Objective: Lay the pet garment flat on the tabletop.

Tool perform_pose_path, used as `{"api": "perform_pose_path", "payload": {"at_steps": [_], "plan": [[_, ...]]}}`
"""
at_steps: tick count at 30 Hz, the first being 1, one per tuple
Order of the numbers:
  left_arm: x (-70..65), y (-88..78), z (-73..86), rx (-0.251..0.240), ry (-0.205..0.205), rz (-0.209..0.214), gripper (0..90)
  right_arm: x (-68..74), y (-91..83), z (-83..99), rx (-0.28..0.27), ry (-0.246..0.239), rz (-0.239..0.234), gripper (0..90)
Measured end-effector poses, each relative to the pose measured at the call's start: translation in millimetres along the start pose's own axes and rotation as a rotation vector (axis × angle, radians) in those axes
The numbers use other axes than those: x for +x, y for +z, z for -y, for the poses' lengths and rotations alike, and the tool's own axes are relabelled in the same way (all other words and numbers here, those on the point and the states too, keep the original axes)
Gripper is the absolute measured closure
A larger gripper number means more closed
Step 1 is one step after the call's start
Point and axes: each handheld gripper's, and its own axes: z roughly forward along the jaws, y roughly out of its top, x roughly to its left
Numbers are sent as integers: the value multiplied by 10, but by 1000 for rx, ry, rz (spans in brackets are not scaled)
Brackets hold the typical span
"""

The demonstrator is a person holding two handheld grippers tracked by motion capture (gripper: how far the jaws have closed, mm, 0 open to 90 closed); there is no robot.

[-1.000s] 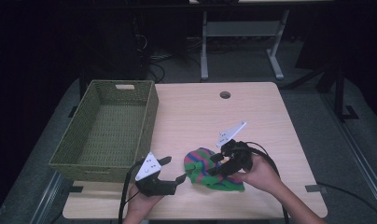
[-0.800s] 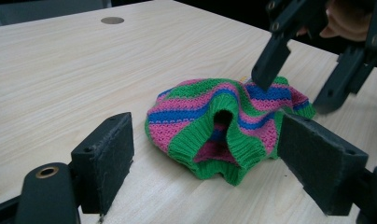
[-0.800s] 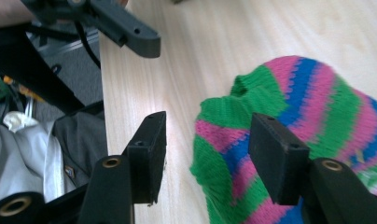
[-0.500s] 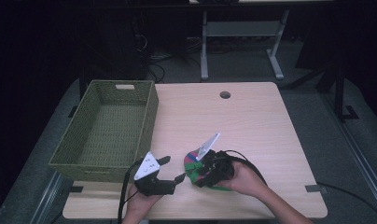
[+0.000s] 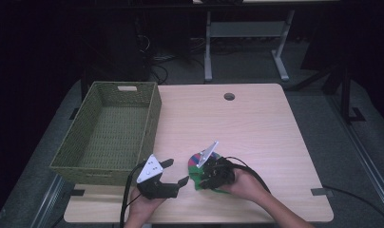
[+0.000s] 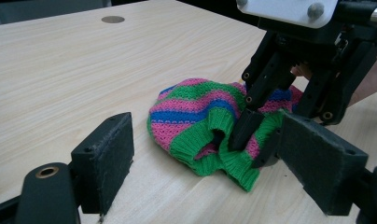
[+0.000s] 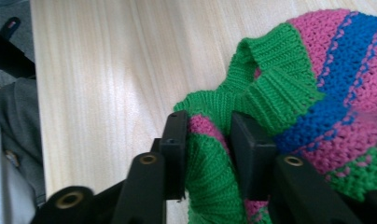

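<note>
The striped knitted hat point(image 5: 198, 167) lies on the table point(image 5: 256, 128), near its front edge and to the right of the wicker basket point(image 5: 109, 130), not touching it. The right gripper point(image 7: 207, 144) has just been closing, and a fold of the hat's green ribbed cuff point(image 6: 210, 140) is pinched between its two jaws; in the right gripper view the fabric is seen squeezed by both pads. The left gripper point(image 6: 205, 154) is held with its jaws wide apart, pointed at the hat, with nothing between them; it stands between the basket and the hat.

The step in hand is judged to be the taking of the hat, probably for the basket. To do it well, the pinch should be kept on the thick double cuff and not on the loose knit, which can stretch and slip. The fold should be seated deep between the pads before the lift is made. The hat should be raised straight up until it hangs free of the table. The open left gripper may be used to support the hanging part, so that the basket rim is cleared.

Counted: one hat, one basket, one table, two grippers. The basket is seen without anything inside.
</note>
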Motion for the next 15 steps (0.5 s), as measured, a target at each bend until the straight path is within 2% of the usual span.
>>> {"api": "perform_pose_path", "payload": {"at_steps": [8, 10, 13, 15], "plan": [[4, -2, 0, -1, 0, -1, 182, -14, 6, 15, -10, -12, 28, 808], [6, -3, 0, -2, 1, -1, 182, -16, 1, 15, -11, -15, 27, 813], [8, -8, -1, -6, -3, 0, 182, -20, -39, 17, -25, -10, 25, 822], [11, -8, 2, -4, -4, 1, 182, -29, -135, 17, -65, 3, 12, 827]]}}
